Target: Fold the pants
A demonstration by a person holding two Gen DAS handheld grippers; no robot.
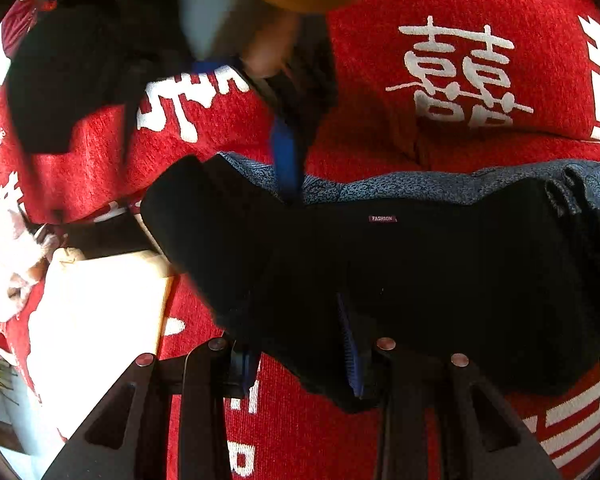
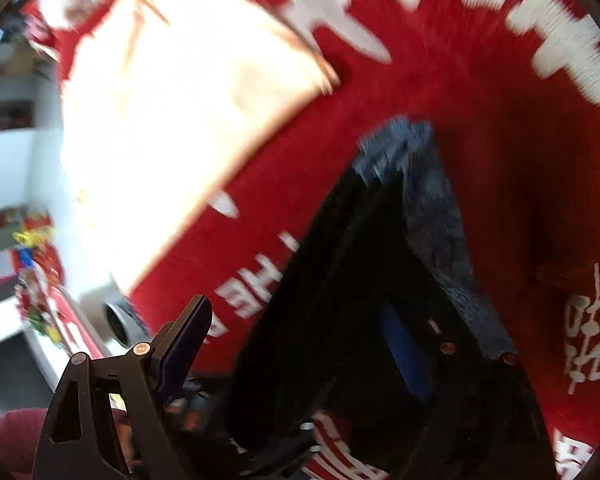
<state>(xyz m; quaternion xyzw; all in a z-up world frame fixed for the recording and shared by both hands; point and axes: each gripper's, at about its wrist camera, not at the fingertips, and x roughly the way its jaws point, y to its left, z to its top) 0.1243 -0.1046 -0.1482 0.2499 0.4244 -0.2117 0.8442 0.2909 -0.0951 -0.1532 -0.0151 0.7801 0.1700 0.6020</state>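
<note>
Left wrist view looks down on black pants (image 1: pixel 420 280) lying bunched across a red blanket (image 1: pixel 380 128) printed with large white characters. A small tag reading FASHION (image 1: pixel 382 219) sits near the upper edge of the dark cloth, and a band of blue-grey patterned lining (image 1: pixel 380 188) shows along the far edge of the garment. The left gripper (image 1: pixel 300 364) has its fingers spread apart, with a fold of the pants lying between them; the blue pad of the right-hand finger (image 1: pixel 350 356) touches the cloth, while the other finger stands just off the fabric's edge, so nothing is pinched. Farther up in this view the right gripper (image 1: pixel 286 184) reaches down with a blue finger onto the far edge of the pants, held by a blurred hand (image 1: pixel 268 48); whether it is clamped on the cloth cannot be told there. A pale cream folded cloth (image 1: pixel 100 320) rests on the blanket to the left of the pants. Right wrist view is motion-blurred: the right gripper (image 2: pixel 300 360) has its fingers wide apart, the pants (image 2: pixel 340 300) filling the space between them and covering the right-hand finger, the left-hand finger (image 2: pixel 188 332) bare. The cream cloth (image 2: pixel 172 128) lies beyond, near but apart from the pants.
</note>
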